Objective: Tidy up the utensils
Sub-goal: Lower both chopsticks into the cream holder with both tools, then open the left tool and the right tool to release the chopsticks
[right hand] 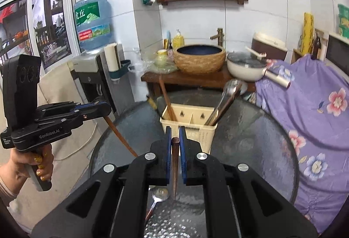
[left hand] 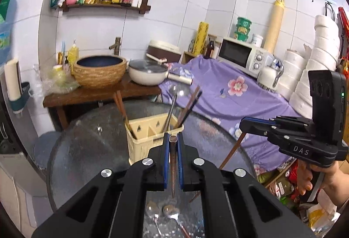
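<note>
Left of the cream slotted plastic utensil caddy [right hand: 189,123], the left gripper [left hand: 173,139] was clamped on a dark brown wooden chopstick [left hand: 173,163]. Right of the caddy, the right gripper [right hand: 175,138] pinched a second brown chopstick [right hand: 175,163]. Both hung above the round dark glass counter [left hand: 91,142], where steel spoons [left hand: 170,211] lay nearer than the caddy.

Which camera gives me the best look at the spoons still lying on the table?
The left wrist view: two spoons lie on the glass table, both bowls visible. The right wrist view shows only one spoon, the rest hidden behind the hand-held gripper.
</note>
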Motion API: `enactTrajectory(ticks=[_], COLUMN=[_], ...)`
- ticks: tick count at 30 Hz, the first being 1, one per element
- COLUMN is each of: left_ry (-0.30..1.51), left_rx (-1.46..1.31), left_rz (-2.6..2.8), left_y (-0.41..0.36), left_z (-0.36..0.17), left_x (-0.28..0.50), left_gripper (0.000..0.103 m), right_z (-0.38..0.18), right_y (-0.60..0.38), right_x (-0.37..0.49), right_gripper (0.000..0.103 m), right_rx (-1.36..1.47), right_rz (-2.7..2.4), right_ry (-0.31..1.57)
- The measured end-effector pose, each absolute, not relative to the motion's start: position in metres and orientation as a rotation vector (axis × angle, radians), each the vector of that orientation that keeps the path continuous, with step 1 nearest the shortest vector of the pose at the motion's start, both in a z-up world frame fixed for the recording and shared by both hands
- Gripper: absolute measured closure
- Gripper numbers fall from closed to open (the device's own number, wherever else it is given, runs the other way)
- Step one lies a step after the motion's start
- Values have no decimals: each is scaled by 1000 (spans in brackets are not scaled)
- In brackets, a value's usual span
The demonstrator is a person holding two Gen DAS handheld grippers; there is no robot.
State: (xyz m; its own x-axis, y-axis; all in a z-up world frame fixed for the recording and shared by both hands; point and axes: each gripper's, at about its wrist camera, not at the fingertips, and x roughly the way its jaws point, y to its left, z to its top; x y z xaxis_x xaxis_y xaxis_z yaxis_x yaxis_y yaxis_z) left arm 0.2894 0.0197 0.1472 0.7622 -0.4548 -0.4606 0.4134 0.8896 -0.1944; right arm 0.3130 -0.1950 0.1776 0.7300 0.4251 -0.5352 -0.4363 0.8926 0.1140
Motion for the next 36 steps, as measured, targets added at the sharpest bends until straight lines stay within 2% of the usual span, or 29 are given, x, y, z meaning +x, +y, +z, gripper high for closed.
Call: enactTrajectory(ticks=[10, 17, 26, 36], left_ry=[391, 335, 373, 420], left_rx=[-91, -46, -62, -92], left_rz=[-438, -360, -288, -282], left_y=[14, 2, 4, 11], left_z=[234, 260, 234, 203], left_x=[321, 351, 397, 422], left_gripper=[97, 97, 97, 97], right_z=[262, 299, 285, 231], right_y=[-195, -185, -174, -173], right_x=[356, 388, 426, 463], right_gripper=[95, 95, 95, 95], right_rx=[-9, -14, -10, 35], right_rz=[416, 355, 275, 262], right_ry=[491, 402, 345, 424])
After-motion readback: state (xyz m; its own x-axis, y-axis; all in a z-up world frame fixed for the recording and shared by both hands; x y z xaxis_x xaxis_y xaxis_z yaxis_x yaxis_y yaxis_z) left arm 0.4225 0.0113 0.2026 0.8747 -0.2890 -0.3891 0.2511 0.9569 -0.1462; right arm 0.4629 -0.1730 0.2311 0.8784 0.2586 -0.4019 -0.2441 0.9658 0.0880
